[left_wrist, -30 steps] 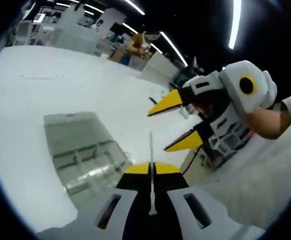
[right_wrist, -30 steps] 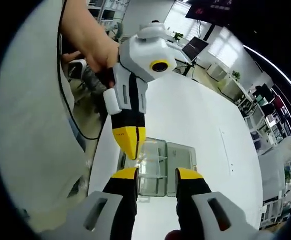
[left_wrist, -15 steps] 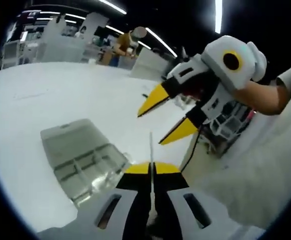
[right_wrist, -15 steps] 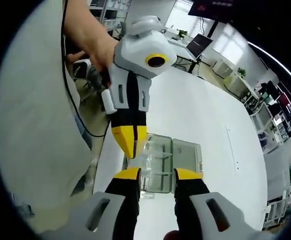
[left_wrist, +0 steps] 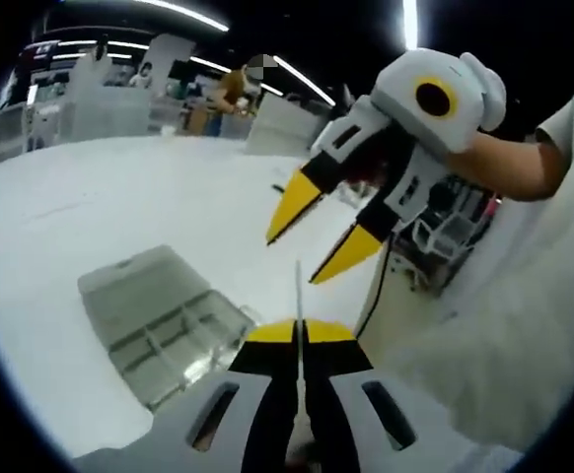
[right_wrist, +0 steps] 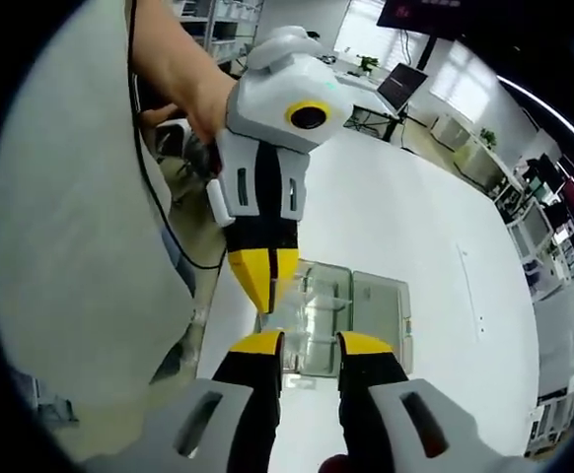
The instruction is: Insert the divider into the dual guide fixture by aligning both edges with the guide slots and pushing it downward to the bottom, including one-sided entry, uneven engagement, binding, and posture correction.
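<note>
Divider point(left_wrist: 298, 296) pinched in left tongs point(left_wrist: 298, 330), upright

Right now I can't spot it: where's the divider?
In the left gripper view, the divider stands edge-on, pinched in the left gripper, above the clear fixture.

White-bodied gripper point(left_wrist: 300, 330), yellow-tipped black jaws, slotted white plates

Dual guide fixture point(left_wrist: 159, 330) on the table point(left_wrist: 70, 207), left of and beyond the left gripper point(left_wrist: 300, 333), divider point(left_wrist: 298, 296) edge-on between its jaws, right gripper point(left_wrist: 322, 232) above and right of the divider, apart from it, person's sleeve point(left_wrist: 524, 325) at right.
</note>
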